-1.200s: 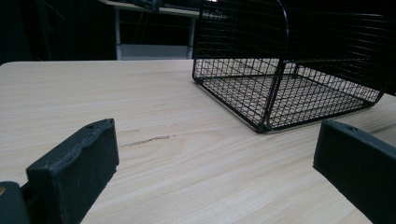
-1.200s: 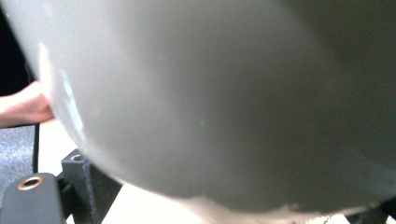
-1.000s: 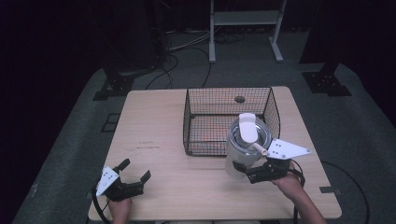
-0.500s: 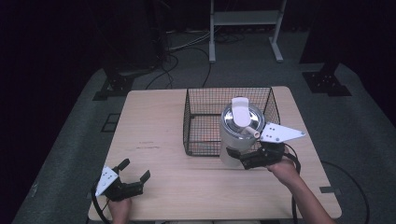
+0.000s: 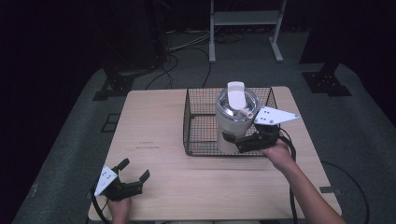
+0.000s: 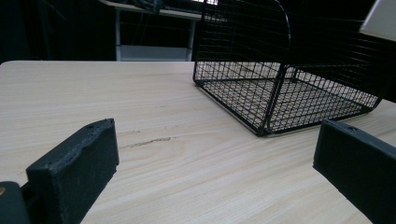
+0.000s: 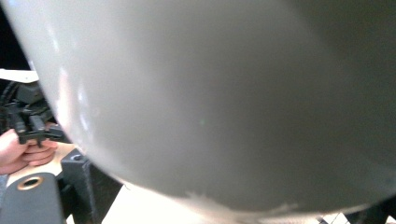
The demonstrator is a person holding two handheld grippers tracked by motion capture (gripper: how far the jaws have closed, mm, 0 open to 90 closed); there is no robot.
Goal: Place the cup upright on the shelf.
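Observation:
A cream tumbler [image 5: 235,122] with a clear lid and a white flip tab hangs upright over the front right part of a black wire basket [image 5: 201,93]. My right gripper [image 5: 234,142] is shut on the tumbler's lower body, and that body [image 7: 224,93] sits very close in the right gripper view. At the table's front left corner my left gripper [image 5: 134,169] rests low and open, nothing between its jaws. In the left gripper view the two black jaws stand wide apart, with the basket [image 6: 280,93] ahead to the right.
The wooden table [image 5: 154,121] has bare room left of the basket and along the front. A white metal stand [image 5: 243,21] and cables lie on the dark floor beyond the far edge. The other hand [image 7: 23,149] shows at the left of the right gripper view.
My right gripper has carried the tumbler up and away from the front edge, to above the basket's front right part. The left gripper has stayed put.

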